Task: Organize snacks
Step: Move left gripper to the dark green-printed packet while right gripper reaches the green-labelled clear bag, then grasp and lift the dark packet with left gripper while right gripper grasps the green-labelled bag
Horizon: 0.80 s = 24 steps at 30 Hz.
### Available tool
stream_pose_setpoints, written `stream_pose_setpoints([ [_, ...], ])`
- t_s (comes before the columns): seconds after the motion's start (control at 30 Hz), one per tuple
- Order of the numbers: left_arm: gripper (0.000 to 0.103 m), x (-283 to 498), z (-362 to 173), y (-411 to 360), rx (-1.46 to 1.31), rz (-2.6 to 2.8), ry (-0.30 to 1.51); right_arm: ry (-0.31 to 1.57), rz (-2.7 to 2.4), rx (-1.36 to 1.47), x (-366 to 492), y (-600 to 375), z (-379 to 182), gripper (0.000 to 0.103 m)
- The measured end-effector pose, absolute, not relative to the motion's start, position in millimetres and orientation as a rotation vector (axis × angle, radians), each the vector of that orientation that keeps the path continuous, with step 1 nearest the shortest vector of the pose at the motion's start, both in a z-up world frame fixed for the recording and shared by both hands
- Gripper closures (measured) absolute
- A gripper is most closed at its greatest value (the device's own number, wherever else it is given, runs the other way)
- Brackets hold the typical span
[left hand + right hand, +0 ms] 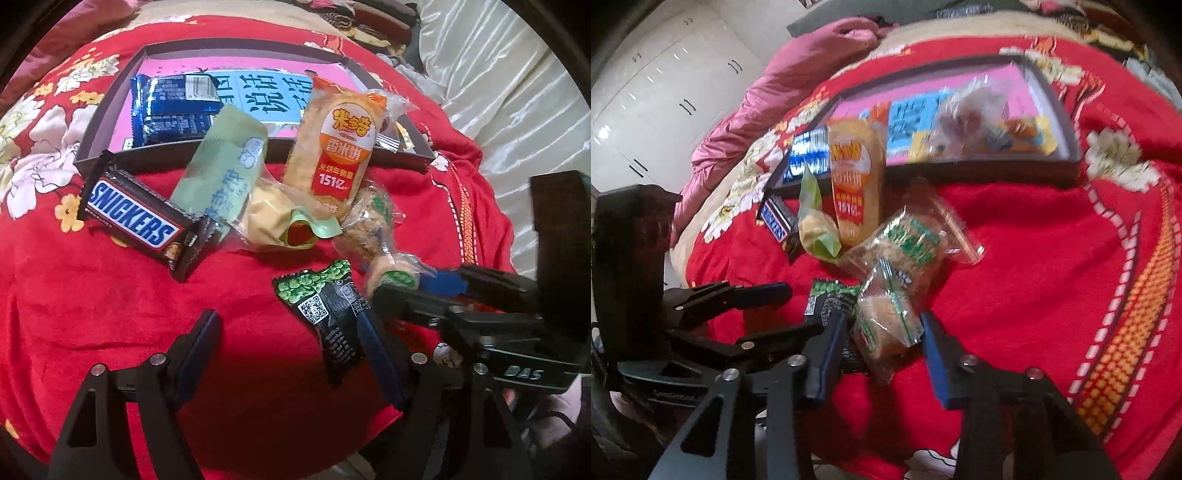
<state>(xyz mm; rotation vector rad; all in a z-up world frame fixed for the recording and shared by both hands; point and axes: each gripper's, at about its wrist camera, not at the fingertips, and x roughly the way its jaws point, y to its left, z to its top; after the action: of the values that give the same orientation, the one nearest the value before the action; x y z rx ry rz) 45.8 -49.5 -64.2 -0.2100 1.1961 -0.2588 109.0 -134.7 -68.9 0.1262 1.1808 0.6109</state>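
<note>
The right gripper was nearer: a clear cake packet lay on the bed between its half-closed fingers, long axis pointing away toward the tray. The left gripper stood wide, empty, beside a pea packet.

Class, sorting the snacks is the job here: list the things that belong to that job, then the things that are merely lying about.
Part of the job:
Snickers bar
black pea packet
orange rice cracker pack
blue biscuit pack
small clear cake packet, between the right gripper's jaws
tray

Lying about:
red flowered blanket
pink quilt
white cupboard
</note>
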Motion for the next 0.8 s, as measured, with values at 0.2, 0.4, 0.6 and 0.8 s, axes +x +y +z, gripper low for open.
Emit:
stream_pose_setpoints([
  [0.2,0.026,49,-67,-59,-0.239,-0.277,1.205,1.176,0.621,0.148,111,-136,-70,0.073],
  [0.4,0.026,56,-70,-62,-0.303,-0.268,1.216,1.099,0.585,0.159,106,-148,-53,0.078],
  [0.6,0.039,60,-72,-75,-0.291,-0.237,1.224,1.052,0.559,0.15,106,-152,-44,0.078],
  [0.8,0.063,65,-75,-93,-0.279,-0.276,1.215,1.001,0.553,0.153,106,-154,-37,0.078],
])
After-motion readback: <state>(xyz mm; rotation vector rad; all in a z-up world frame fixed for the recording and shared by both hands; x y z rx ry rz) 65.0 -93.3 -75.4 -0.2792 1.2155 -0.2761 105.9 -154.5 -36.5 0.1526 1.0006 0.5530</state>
